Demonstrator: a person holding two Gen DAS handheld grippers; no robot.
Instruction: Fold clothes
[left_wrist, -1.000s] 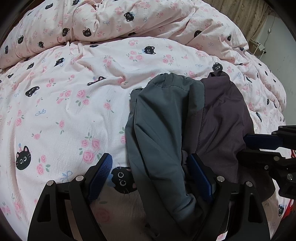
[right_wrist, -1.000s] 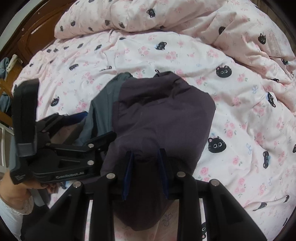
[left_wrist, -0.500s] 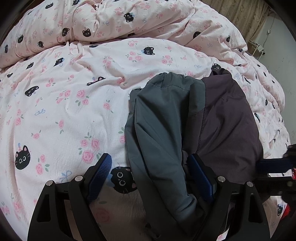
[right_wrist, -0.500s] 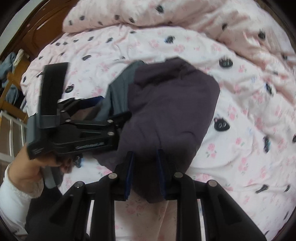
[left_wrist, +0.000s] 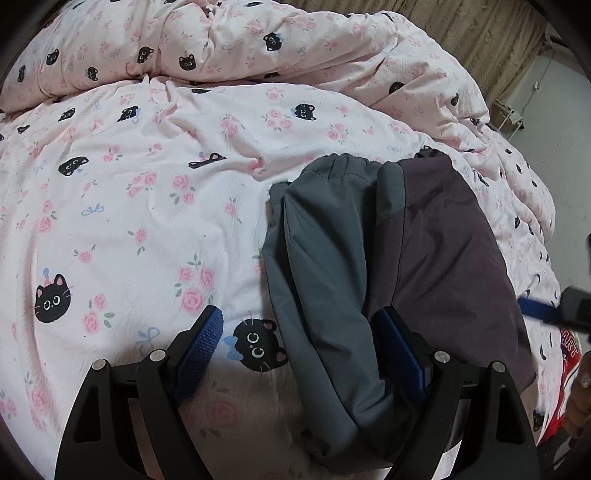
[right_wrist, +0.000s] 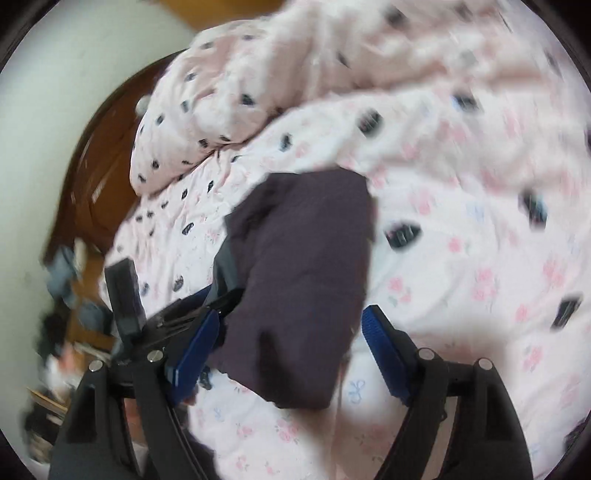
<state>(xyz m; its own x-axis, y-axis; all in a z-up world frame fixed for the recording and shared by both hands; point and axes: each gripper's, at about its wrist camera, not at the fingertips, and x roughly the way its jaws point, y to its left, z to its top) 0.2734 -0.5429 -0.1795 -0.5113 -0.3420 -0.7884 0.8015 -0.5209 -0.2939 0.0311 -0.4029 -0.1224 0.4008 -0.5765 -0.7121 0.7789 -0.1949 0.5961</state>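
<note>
Blue pads of the left hand-held gripper (left_wrist: 303, 343) are spread wide astride the grey-and-purple garment (left_wrist: 373, 258) on the pink bed (left_wrist: 147, 221); the right hand-held gripper (right_wrist: 291, 350) is opening, its pads clear of the garment between them.

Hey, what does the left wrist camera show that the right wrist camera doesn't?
Only the left wrist view: the garment's grey half in full, sharp cat faces on the bedding, and a red printed fabric at the right edge.

Only the right wrist view: a wooden headboard, a white wall, and blurred clutter beside the bed.

Both: the pink bedspread, the folded garment's purple half, and both grippers, left gripper and right gripper, jaws apart; the right's are opening around the purple cloth.
</note>
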